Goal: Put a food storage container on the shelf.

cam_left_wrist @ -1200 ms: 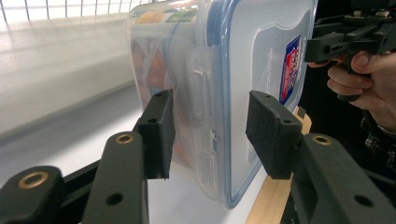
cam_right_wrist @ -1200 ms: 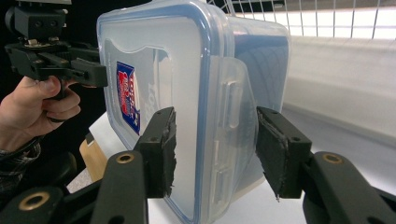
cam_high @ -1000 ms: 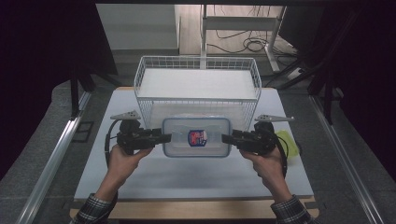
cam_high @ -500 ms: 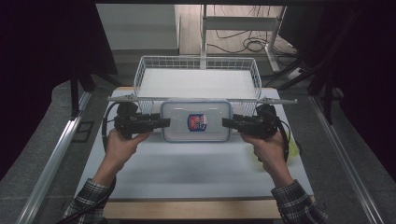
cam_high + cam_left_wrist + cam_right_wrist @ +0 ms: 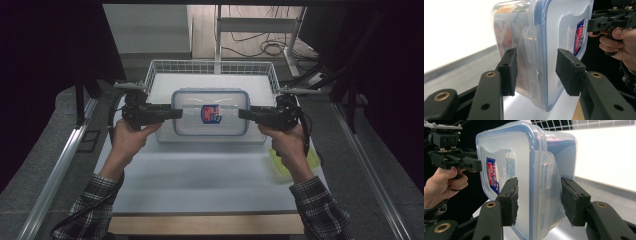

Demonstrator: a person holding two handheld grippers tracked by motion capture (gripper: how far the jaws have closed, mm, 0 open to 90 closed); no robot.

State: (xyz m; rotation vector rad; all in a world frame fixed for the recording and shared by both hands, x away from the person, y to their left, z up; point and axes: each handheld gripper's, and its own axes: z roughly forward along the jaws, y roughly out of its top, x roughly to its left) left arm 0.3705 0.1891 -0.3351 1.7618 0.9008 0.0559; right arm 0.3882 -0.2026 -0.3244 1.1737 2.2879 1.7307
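Container point(image 5: 210, 119) clamped between left gripper point(image 5: 172, 113) and right gripper point(image 5: 245, 114), above table point(image 5: 200, 175).

In the left gripper view, the left gripper point(image 5: 536, 72) straddles the end latch of a clear plastic container point(image 5: 541, 50) with a blue-rimmed lid. One of its fingers point(image 5: 509, 71) sits against the box side; the other is just off the lid. Beyond the fingers, the right gripper point(image 5: 609, 21), in a hand point(image 5: 621, 42), meets the far end near the label point(image 5: 579, 36).
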